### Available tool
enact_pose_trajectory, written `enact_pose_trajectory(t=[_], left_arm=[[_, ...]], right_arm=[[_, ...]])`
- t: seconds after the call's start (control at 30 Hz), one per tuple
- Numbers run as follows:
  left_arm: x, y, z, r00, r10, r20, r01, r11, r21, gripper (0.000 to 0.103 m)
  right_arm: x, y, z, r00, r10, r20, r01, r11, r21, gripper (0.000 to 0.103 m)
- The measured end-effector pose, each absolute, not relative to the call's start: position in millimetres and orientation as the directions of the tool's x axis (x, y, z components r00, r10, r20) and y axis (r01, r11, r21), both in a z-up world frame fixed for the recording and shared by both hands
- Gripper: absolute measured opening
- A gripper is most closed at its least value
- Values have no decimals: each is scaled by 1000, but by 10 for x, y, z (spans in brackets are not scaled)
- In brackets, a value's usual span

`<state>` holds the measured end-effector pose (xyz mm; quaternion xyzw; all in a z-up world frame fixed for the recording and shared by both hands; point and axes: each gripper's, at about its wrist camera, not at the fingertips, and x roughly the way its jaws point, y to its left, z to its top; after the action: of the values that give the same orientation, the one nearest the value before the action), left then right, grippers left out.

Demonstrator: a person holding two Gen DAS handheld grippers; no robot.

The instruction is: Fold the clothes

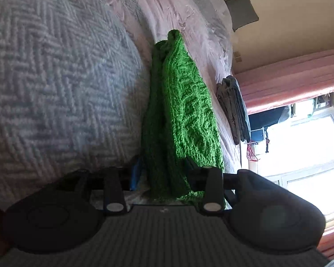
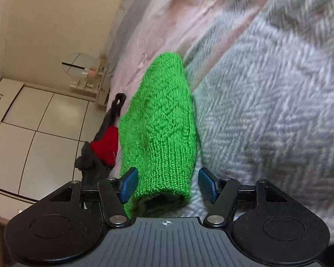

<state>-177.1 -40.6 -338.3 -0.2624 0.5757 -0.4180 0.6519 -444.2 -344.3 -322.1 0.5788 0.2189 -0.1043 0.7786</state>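
The bed (image 1: 189, 6) takes up most of both views, covered in a wrinkly pale pink sheet (image 2: 158, 22) with a thick grey herringbone blanket (image 1: 55, 77) bunched over one side. Looks soft and lumpy, not a flat base to fold on.

The green sweater (image 1: 184, 102) lies on the sheet right along the blanket's edge. It's chunky cable knit, bright green, gathered into a long narrow bundle in the left view. The right view shows a sleeve (image 2: 162, 120) with a ribbed cuff whose open end faces the camera. Judging by the knit, it's going to be floppy, stretchy and a bit heavy for its size, so it'll sag and drag rather than hold a crease. It's grippy, not slippery. Best holds are probably the ribbed cuff and hem, where the fabric is denser.

A stack of grey folded clothes (image 1: 233, 109) sits near the far edge of the bed, and a dark grey and red garment (image 2: 102, 146) hangs off the edge beside the sleeve.

The left gripper (image 1: 164, 175) has green knit bunched between its fingers; its pads are mostly buried, so it can't be told whether it's pinching. The right gripper (image 2: 168, 184) is spread wide, blue pads either side of the cuff, holding nothing.
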Motion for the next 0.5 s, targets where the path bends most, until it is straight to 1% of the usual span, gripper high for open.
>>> enact_pose_trajectory(t=[0.07, 0.17, 0.23, 0.33, 0.5], left_arm=[[-1778, -456, -3374, -20, -848, -530, 261, 507, -821, 23], [-1828, -455, -3329, -11, -852, -524, 280, 501, -819, 16], [-1881, -441, -3295, -10, -861, -509, 281, 486, -827, 15], [-2011, -522, -3278, -42, -877, -479, 273, 451, -850, 14], [-2409, -999, -3356, -190, -898, -397, 218, 356, -909, 14]], right_arm=[[-4404, -3455, -3216, 879, 96, -467, 418, 315, 852, 40], [-4348, -3472, -3208, 874, 103, -475, 422, 325, 846, 30], [-4316, -3491, -3187, 870, 106, -482, 424, 339, 840, 28], [-4351, -3636, -2926, 852, 86, -516, 428, 450, 783, 27], [-4520, -4142, -2579, 826, 19, -564, 434, 618, 656, 27]])
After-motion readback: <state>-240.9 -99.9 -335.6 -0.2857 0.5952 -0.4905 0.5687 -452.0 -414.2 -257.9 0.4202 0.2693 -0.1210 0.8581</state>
